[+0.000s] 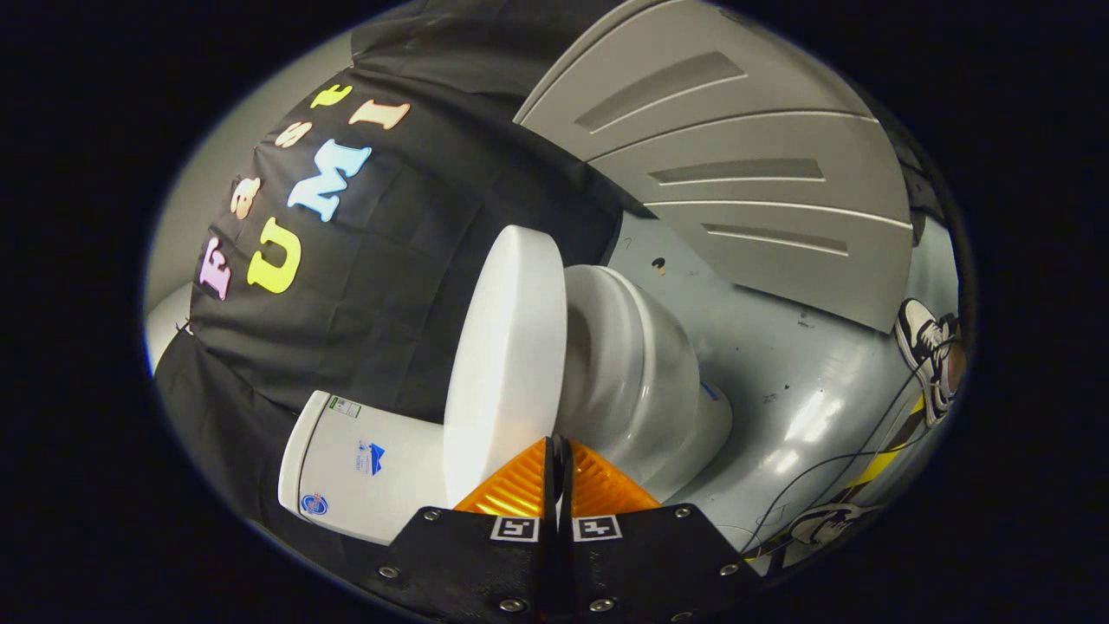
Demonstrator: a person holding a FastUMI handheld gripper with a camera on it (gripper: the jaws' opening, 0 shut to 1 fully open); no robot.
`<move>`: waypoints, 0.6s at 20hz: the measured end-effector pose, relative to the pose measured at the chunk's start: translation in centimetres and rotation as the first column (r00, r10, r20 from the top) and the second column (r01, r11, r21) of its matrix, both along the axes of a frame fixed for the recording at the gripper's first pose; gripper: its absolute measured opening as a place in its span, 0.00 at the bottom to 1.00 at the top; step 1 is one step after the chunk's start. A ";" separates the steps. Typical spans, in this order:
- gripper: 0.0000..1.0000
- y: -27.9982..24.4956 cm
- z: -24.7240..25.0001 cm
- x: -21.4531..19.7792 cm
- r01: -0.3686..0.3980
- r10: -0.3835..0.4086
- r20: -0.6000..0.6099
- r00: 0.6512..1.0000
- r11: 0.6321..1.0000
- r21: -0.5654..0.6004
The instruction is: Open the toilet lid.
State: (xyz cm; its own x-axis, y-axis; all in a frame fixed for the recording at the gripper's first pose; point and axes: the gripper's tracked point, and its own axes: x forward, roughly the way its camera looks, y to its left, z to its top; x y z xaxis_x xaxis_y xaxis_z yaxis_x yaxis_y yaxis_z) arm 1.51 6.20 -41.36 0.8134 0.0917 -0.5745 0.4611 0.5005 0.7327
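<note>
The view is rolled on its side, so the grey floor (780, 364) stands to the right and the toilet lies sideways. The white toilet lid (507, 347) rests flat against the white bowl (632, 373), with the tank (364, 464) behind it by the black wall. My gripper (559, 444) has its two orange fingers (520, 485) pressed together with nothing visible between them. Their tips sit right at the lid's rim, at the seam where lid and bowl meet. I cannot tell whether the tips touch the rim.
A grey panel with recessed slots (736, 165) leans beyond the toilet. A person's black-and-white shoe (923, 338) stands on the floor at the far side, near thin cables (832, 459) and yellow-black tape (884, 459).
</note>
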 end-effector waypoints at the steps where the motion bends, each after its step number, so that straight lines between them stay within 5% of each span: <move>1: 0.00 0.2 0.6 0.1 -0.006 0.006 0.007 1.000 1.000 -0.016; 12: 0.00 2.8 8.1 1.8 -0.128 0.143 0.039 0.989 0.956 -0.264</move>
State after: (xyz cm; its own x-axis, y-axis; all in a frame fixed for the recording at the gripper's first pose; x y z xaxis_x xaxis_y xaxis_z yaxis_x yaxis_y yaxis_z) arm 3.28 9.05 -33.28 0.8359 0.0570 -0.5460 0.3367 0.7322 0.5920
